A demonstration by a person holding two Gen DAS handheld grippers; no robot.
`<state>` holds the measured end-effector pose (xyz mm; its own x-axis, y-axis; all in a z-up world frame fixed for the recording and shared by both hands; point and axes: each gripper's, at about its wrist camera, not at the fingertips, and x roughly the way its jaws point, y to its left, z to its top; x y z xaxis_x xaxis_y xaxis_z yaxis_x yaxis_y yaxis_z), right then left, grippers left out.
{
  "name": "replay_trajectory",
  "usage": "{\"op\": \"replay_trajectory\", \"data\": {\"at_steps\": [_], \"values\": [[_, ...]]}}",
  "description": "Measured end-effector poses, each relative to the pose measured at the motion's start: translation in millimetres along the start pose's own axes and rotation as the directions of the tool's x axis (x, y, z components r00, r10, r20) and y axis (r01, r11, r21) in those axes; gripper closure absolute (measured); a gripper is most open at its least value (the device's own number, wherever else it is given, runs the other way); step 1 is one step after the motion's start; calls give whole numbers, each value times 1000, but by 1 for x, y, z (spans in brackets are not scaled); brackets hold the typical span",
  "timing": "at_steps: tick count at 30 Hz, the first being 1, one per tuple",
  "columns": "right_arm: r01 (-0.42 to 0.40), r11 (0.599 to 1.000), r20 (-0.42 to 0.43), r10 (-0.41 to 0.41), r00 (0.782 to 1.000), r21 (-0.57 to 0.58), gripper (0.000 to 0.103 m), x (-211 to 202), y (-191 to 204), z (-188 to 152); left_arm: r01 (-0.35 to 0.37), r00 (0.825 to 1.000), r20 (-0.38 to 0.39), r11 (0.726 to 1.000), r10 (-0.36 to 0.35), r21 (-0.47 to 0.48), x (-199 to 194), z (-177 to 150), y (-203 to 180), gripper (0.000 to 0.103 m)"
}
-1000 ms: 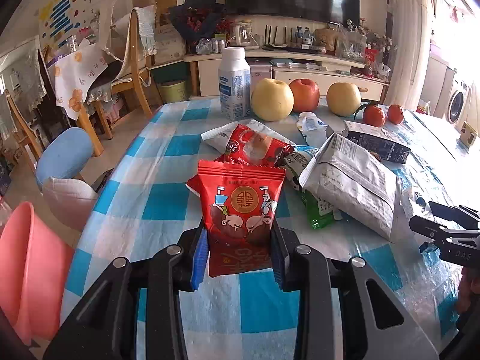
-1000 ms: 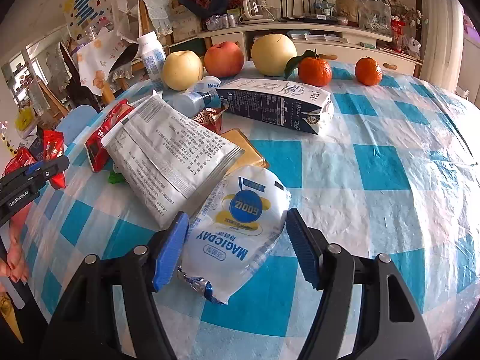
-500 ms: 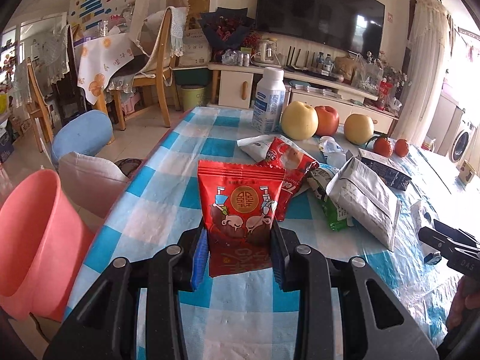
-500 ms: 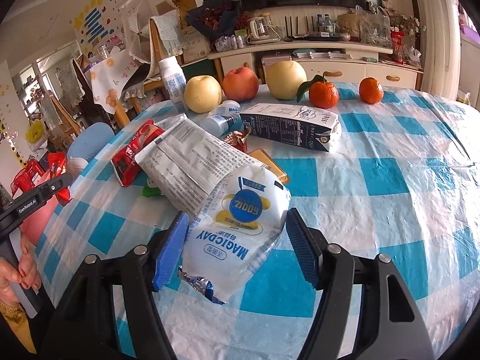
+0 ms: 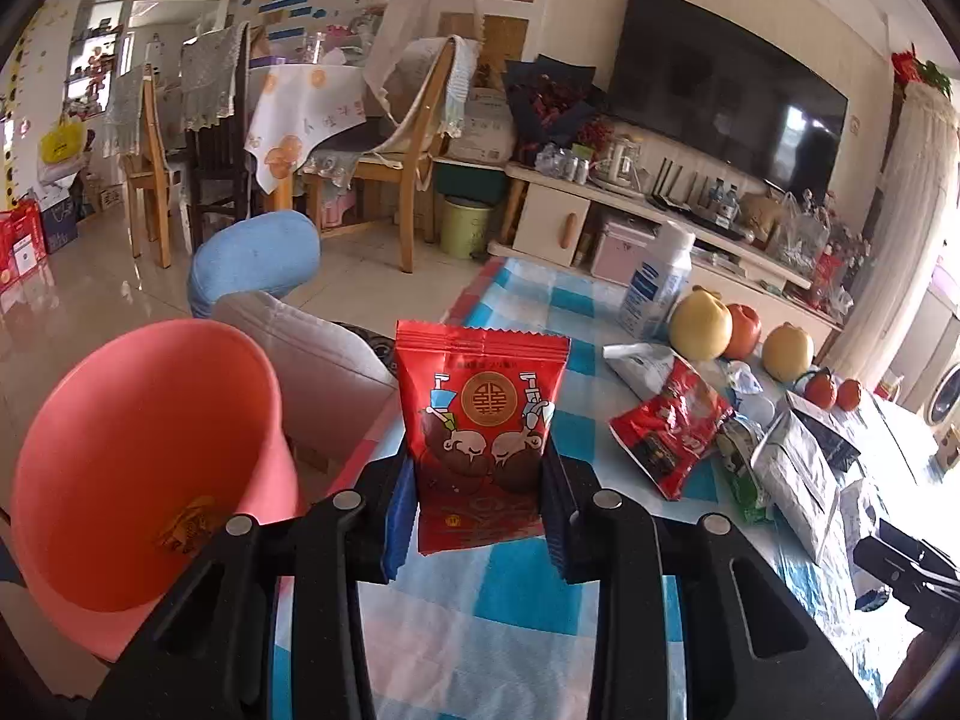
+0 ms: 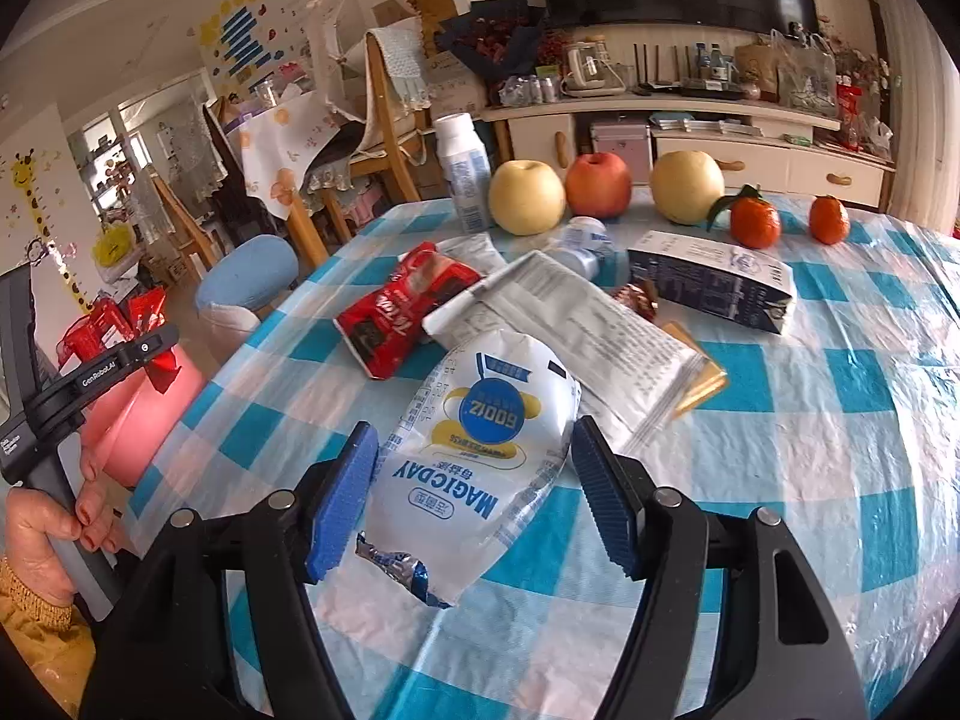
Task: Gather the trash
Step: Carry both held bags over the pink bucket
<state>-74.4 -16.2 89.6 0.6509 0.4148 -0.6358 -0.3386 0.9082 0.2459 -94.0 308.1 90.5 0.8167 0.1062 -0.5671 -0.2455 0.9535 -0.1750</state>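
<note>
My left gripper (image 5: 477,510) is shut on a red snack packet (image 5: 483,414), held upright over the table's left edge. A pink bin (image 5: 144,456) stands open just to its left, below table height. My right gripper (image 6: 471,480) is shut on a white MAGICDAY pouch (image 6: 492,420), held a little above the checked tablecloth (image 6: 840,420). In the right wrist view the left gripper (image 6: 120,348), in a person's hand, holds the red packet (image 6: 102,324) above the pink bin (image 6: 150,414). A red wrapper (image 6: 408,306) and a grey-white bag (image 6: 576,324) lie on the table.
A dark milk carton (image 6: 714,282), a white bottle (image 6: 462,174), pears, an apple and two tangerines (image 6: 756,222) sit at the far side of the table. A blue stool (image 5: 252,258) and a cushion stand beside the bin. Wooden chairs stand beyond.
My left gripper has swung left with the red packet, and the pink bin now fills more of its view. My right gripper has risen and drawn back with the white pouch.
</note>
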Motion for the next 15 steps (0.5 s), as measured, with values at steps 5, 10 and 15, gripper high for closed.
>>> {"op": "replay_trajectory", "data": {"at_steps": [5,10,15], "values": [[-81,995,-13,81,997,-51,36,10,49,15,-43,999,28,994,46,-96,-6,11,43,66],[-171,975,-40,167,985,-140,36,26,112,33,-88,993,55,976,101,-201,-11,17,90,66],[-265,934,-67,256,964,-241,35,45,188,51,-129,987,48,938,152,-322,-12,17,137,66]]}}
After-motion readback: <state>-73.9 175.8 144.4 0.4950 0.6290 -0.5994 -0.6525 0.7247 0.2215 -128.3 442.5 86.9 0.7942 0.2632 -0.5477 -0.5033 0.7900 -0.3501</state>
